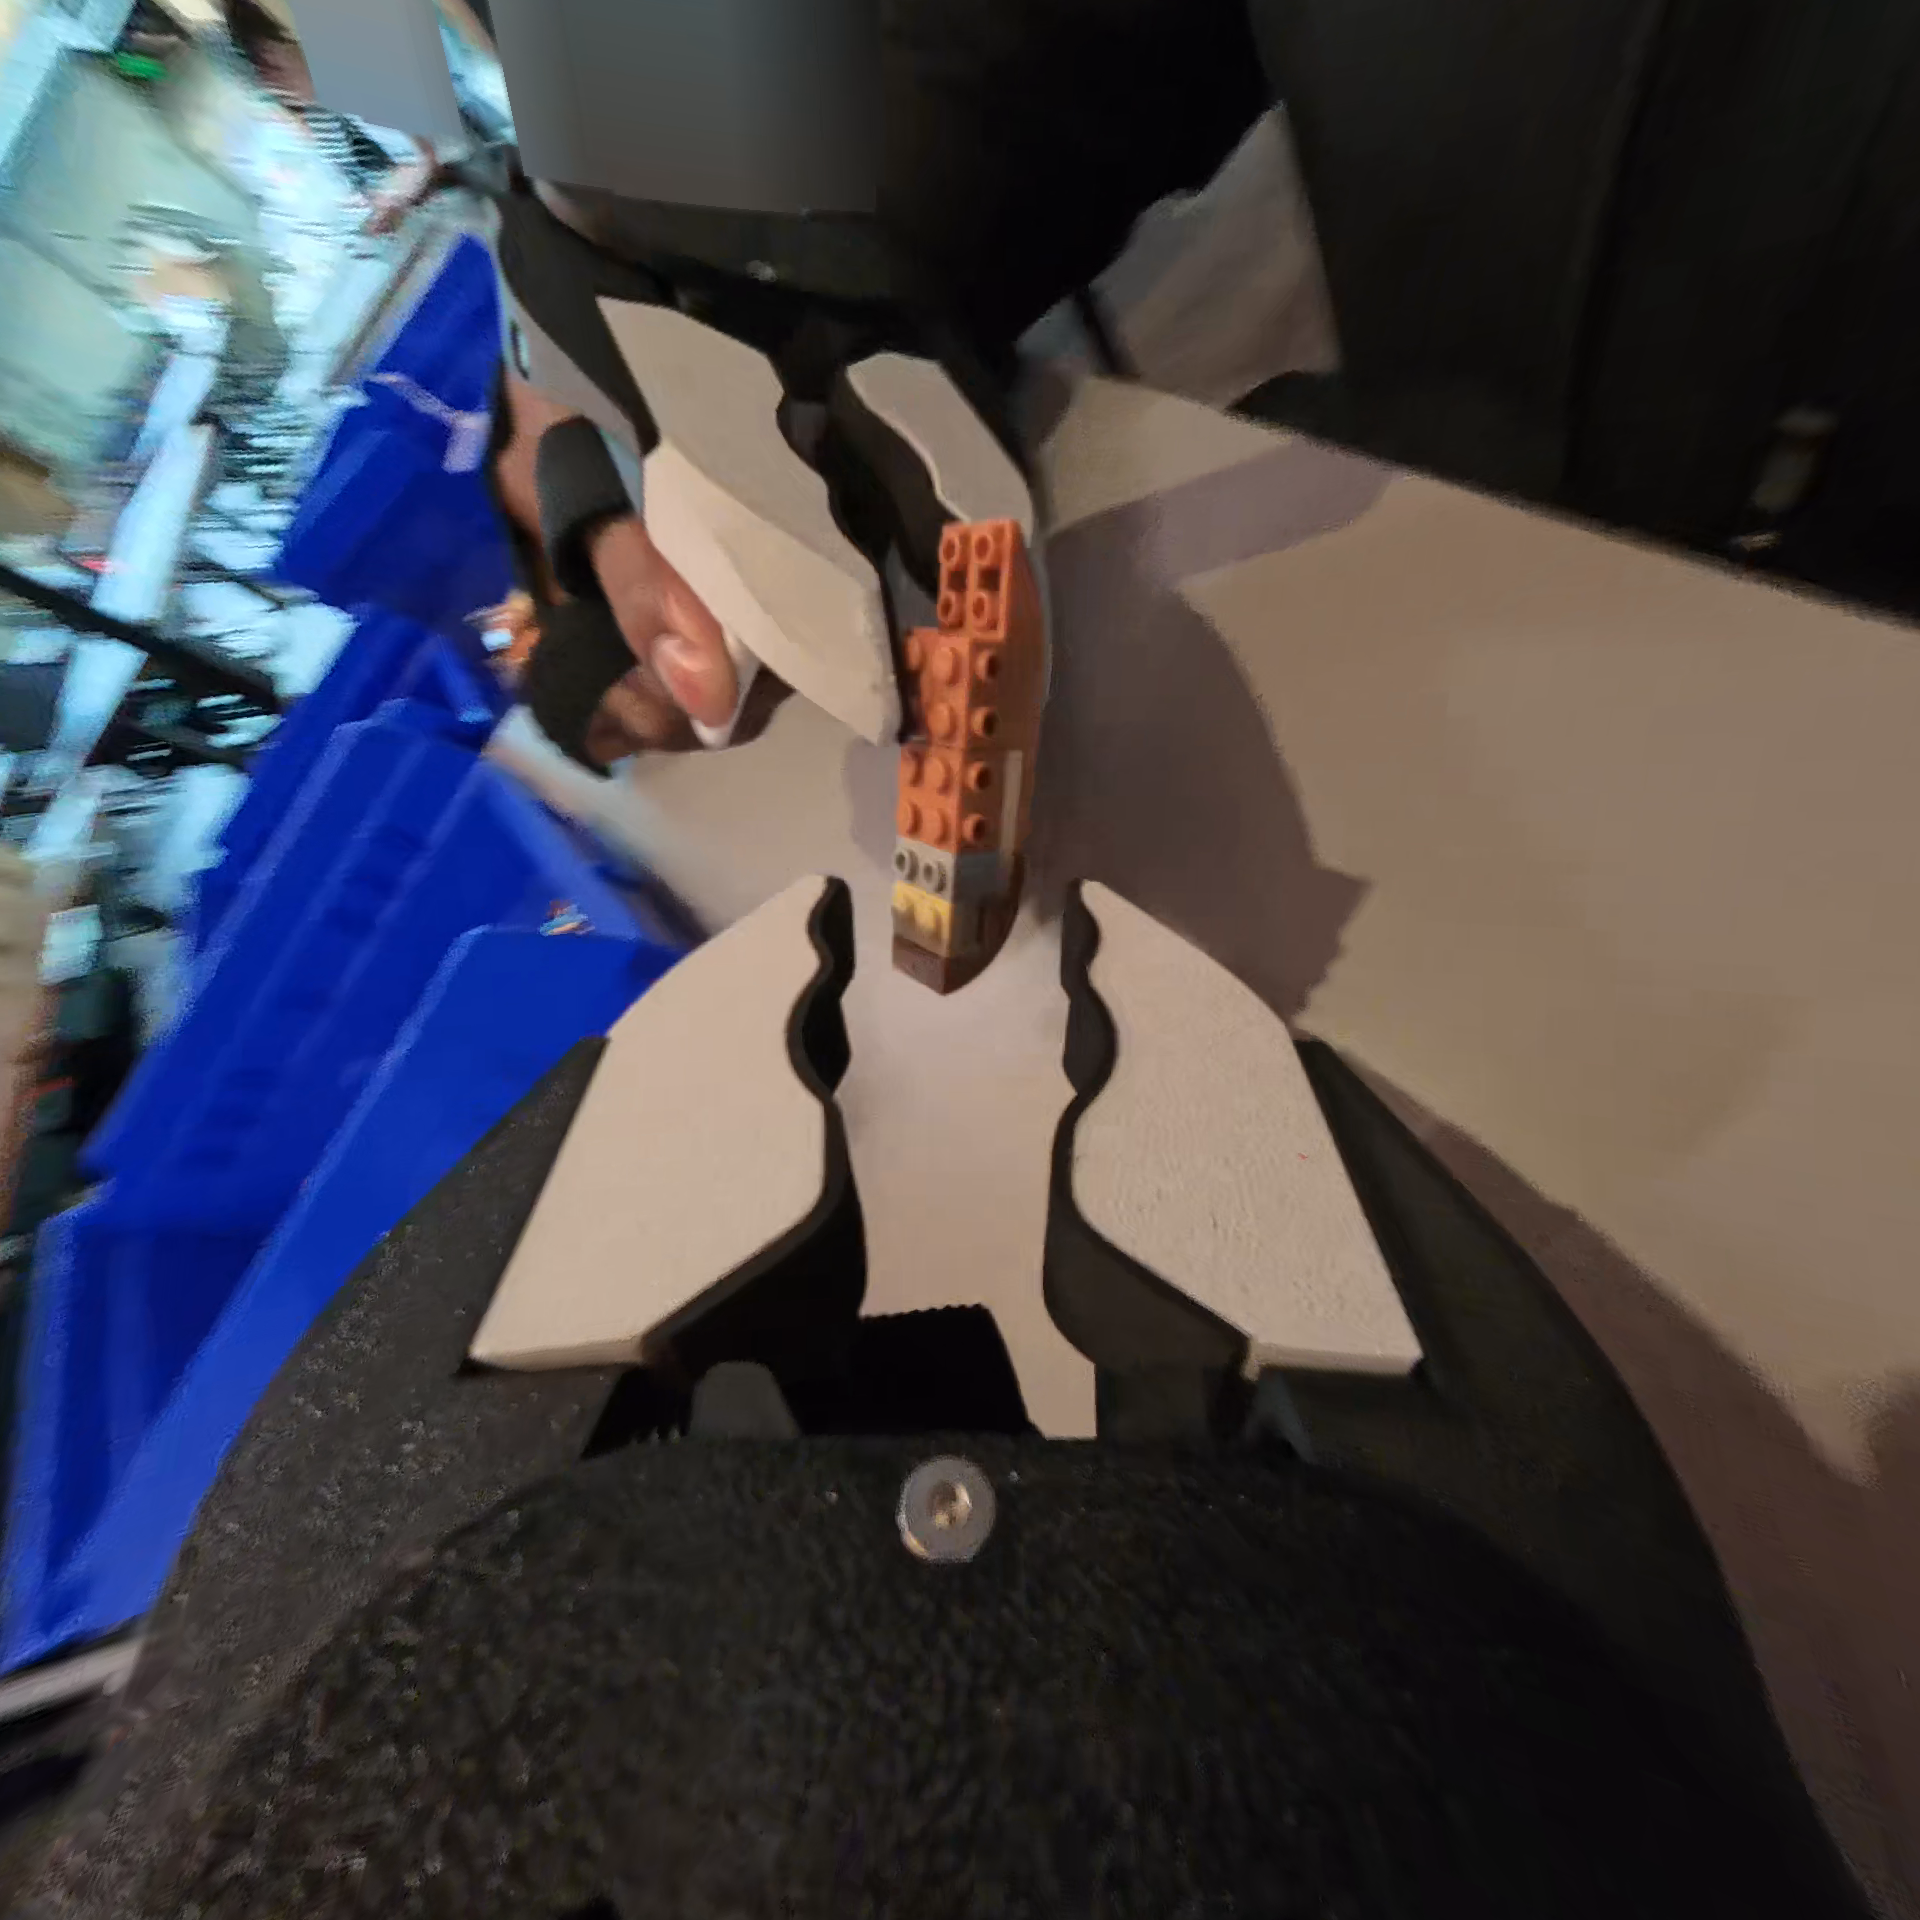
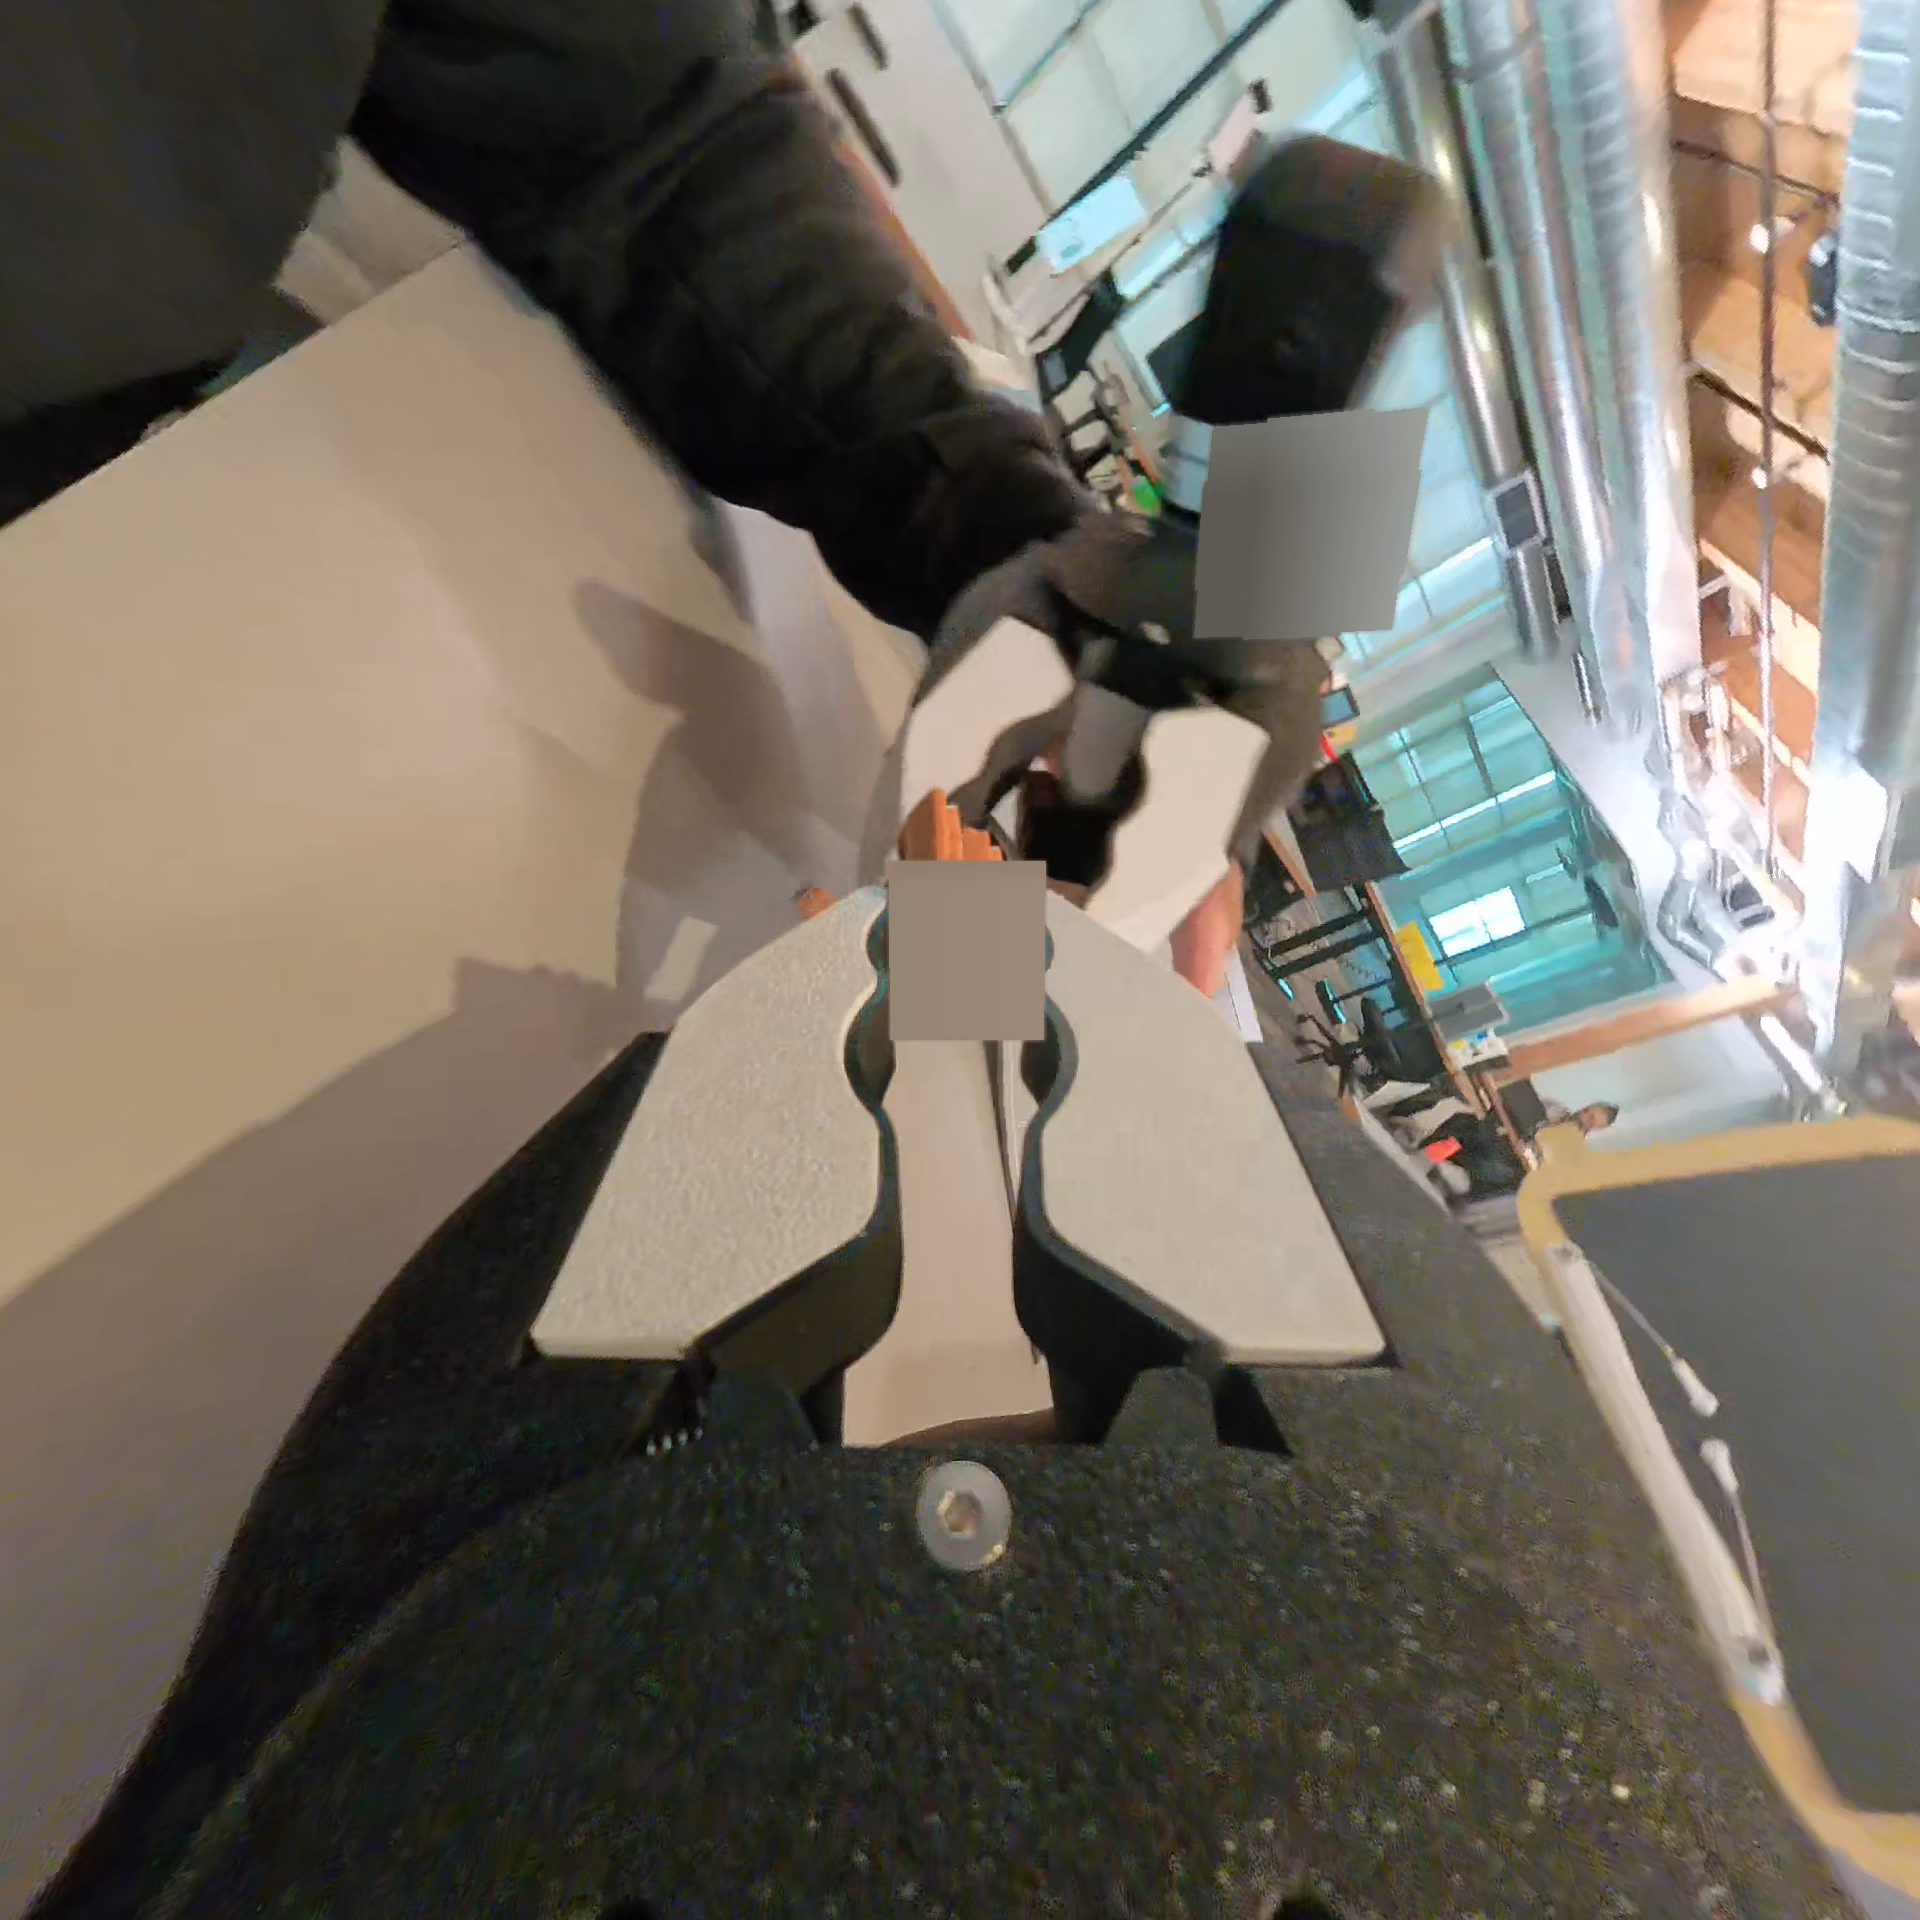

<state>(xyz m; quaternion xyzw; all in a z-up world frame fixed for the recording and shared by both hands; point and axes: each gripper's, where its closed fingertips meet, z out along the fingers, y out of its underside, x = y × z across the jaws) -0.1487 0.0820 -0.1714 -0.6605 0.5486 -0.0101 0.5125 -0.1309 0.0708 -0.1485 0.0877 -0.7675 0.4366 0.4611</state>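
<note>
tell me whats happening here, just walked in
A person holds a two-finger gripper in each hand over a pale table. The right gripper is shut on the upper part of a brick stack, mostly orange with grey, yellow and brown bricks at its lower end. The left gripper is open, its fingers on either side of the stack's brown tip with a gap on both sides. Blue bins stand to the left.
</note>
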